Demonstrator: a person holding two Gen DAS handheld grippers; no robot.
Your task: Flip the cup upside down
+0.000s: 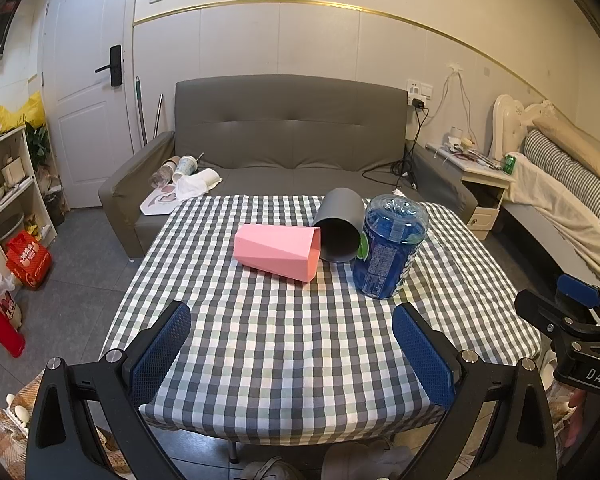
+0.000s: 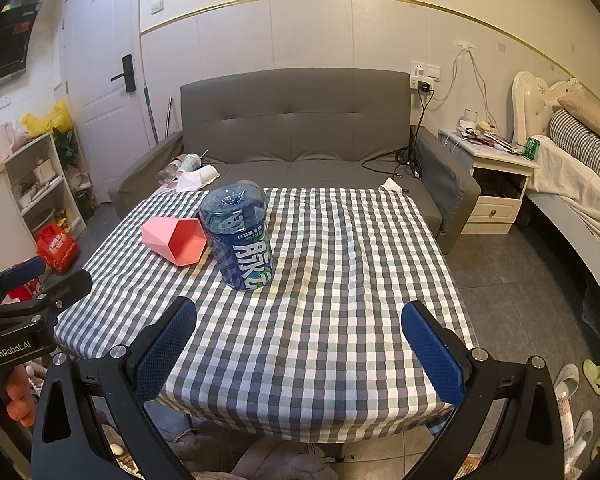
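Observation:
A pink faceted cup point(image 1: 278, 251) point(image 2: 175, 240) lies on its side on the checked tablecloth point(image 1: 284, 344), mouth toward the right. Beside it a grey cup point(image 1: 338, 226) also lies on its side, mouth facing me; the right wrist view hides it behind the jar. A blue plastic jar point(image 1: 388, 246) point(image 2: 239, 236) stands bottom up to their right. My left gripper point(image 1: 292, 354) hovers open over the near table edge, well short of the cups. My right gripper point(image 2: 300, 354) is open too, above the near edge, with the jar ahead and to the left.
A grey sofa point(image 1: 288, 132) stands behind the table with paper cups and a cloth point(image 1: 188, 178) on its left seat. A shelf unit point(image 1: 8, 184) and red bags line the left side. A nightstand point(image 2: 496, 176) and bed point(image 2: 580, 168) sit on the right. Slippers point(image 2: 580, 384) lie on the floor.

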